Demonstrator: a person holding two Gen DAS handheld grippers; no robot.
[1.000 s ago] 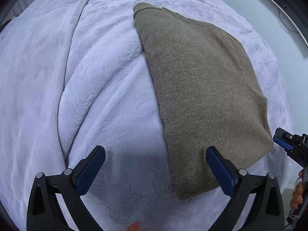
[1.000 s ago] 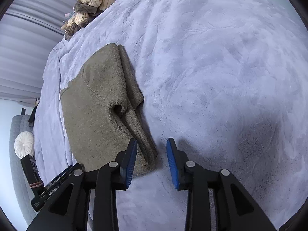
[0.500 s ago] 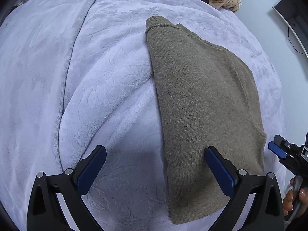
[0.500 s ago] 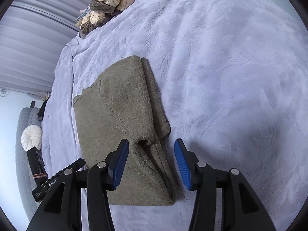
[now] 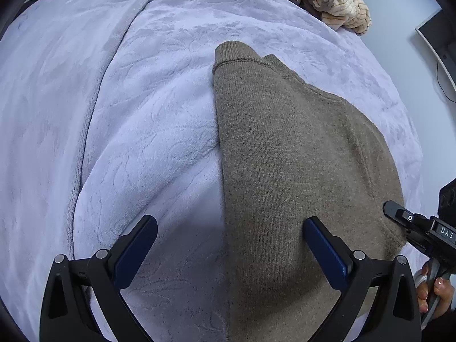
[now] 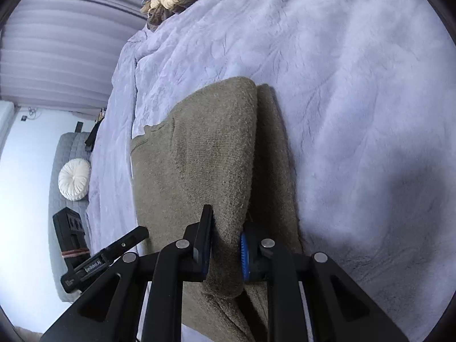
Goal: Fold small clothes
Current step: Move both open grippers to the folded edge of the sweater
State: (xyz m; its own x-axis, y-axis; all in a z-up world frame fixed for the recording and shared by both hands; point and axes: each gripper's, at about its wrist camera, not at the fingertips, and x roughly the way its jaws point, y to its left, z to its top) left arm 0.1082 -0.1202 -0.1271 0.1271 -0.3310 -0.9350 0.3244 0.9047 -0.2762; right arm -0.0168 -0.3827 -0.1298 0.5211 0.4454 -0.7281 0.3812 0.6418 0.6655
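The right tongs (image 6: pixel 225 245) reach in low over the near edge of the folded olive-brown sweater (image 6: pixel 199 165), pointing forward and down, and their jaws are closing with a raised fold of the knit between them; the blue pads (image 6: pixel 244 253) already press into the cloth from both sides, so the fold stands pinched up above the rest of the garment. In the left wrist view these same tongs show at the right border, with a person's fingers (image 5: pixel 436 290) wrapped around the handle below them. The left tongs (image 5: pixel 228 250) hover steeply downward above the bed, jaws spread wide with nothing between the pads; one pad hangs over the bare blanket (image 5: pixel 128 119), the other over the sweater's near part, so the sweater's long left edge runs down between them. The sweater (image 5: pixel 299 156) lies flat on the pale lilac, embossed plush blanket that covers the bed, its ribbed collar or cuff end pointing away toward the far side. Beyond it, near the bed's far edge, sits a heap of cream and brown striped clothes (image 5: pixel 327 2). Off the bed, the right wrist view takes in a grey upholstered seat (image 6: pixel 65 176) carrying a round white cushion (image 6: pixel 74 179), pale pleated curtains (image 6: pixel 62 42) behind, and a white wall. A dark screen (image 5: pixel 439 34) edges the left wrist view's upper right corner.
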